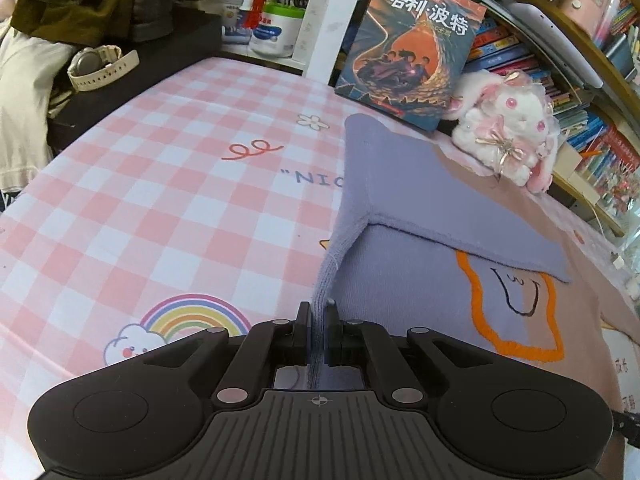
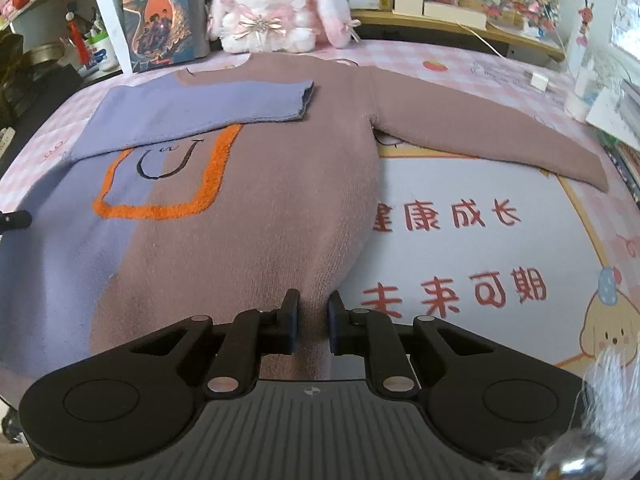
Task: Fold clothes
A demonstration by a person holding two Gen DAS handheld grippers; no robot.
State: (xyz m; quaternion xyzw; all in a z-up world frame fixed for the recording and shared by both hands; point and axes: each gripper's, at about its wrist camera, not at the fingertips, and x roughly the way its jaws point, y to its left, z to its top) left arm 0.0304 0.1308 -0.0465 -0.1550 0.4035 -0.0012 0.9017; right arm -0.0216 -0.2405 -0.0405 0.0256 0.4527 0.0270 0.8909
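Observation:
A knit sweater (image 2: 260, 208), mauve on one half and lavender on the other with an orange outline motif (image 2: 160, 208), lies spread on the bed. Its lavender sleeve (image 2: 200, 108) is folded across the chest; the mauve sleeve (image 2: 480, 132) stretches out to the right. My left gripper (image 1: 319, 312) is shut on the sweater's lavender side edge (image 1: 332, 264), lifting it. My right gripper (image 2: 313, 308) is closed on the mauve hem, the fabric filling the gap between its fingers.
The bed has a pink checked sheet (image 1: 160, 200) with cartoon prints. A plush rabbit (image 2: 272, 4) and a book (image 2: 164, 8) stand at the bed's far edge. Bookshelves (image 1: 580, 100) lie behind. A watch (image 1: 100, 66) and pen holders sit far left.

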